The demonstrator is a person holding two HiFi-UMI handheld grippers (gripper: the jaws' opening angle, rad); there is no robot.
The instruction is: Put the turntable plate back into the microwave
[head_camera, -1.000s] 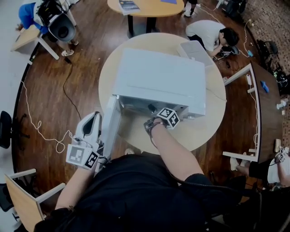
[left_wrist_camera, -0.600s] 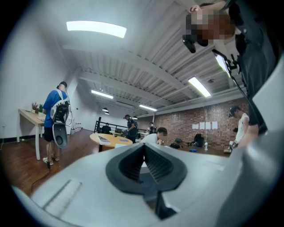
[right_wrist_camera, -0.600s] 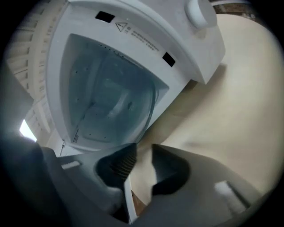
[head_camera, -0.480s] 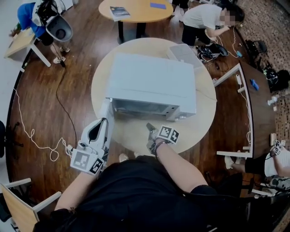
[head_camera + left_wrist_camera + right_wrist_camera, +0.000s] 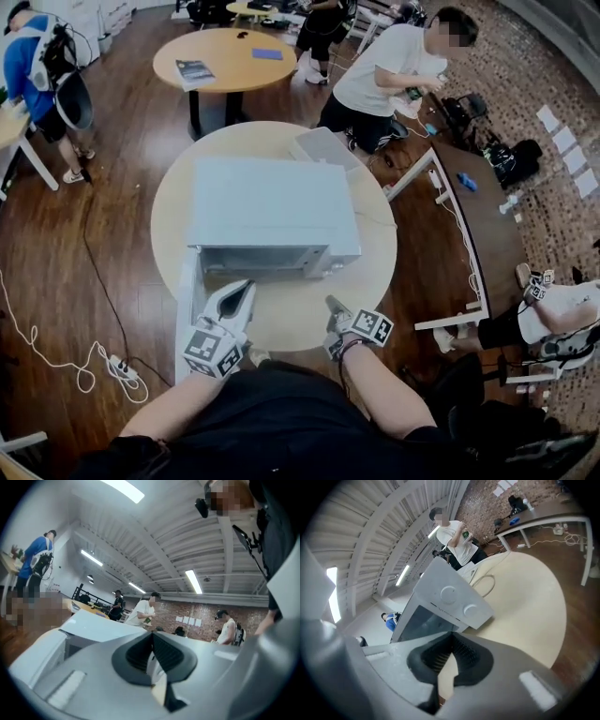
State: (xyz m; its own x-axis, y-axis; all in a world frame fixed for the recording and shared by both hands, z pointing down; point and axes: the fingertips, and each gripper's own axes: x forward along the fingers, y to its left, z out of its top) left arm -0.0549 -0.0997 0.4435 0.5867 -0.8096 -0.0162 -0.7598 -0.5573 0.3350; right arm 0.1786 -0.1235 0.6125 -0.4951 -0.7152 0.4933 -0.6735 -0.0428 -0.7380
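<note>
The white microwave stands on the round cream table, its door swung open at the left. In the right gripper view its two knobs and dark opening show. No turntable plate shows in any view. My left gripper hangs by the table's near edge, just right of the open door, jaws together and empty. My right gripper hovers over the table's near edge, right of the opening and clear of the microwave, shut on nothing.
A flat grey device lies on the table behind the microwave, with a thin cable beside it. A person in a white shirt bends over the long desk at the right. Another round table stands beyond. A cord lies on the floor.
My right gripper has drawn back out of the microwave's opening to the table's near edge. My left gripper has moved right, from outside the door to in front of it.
</note>
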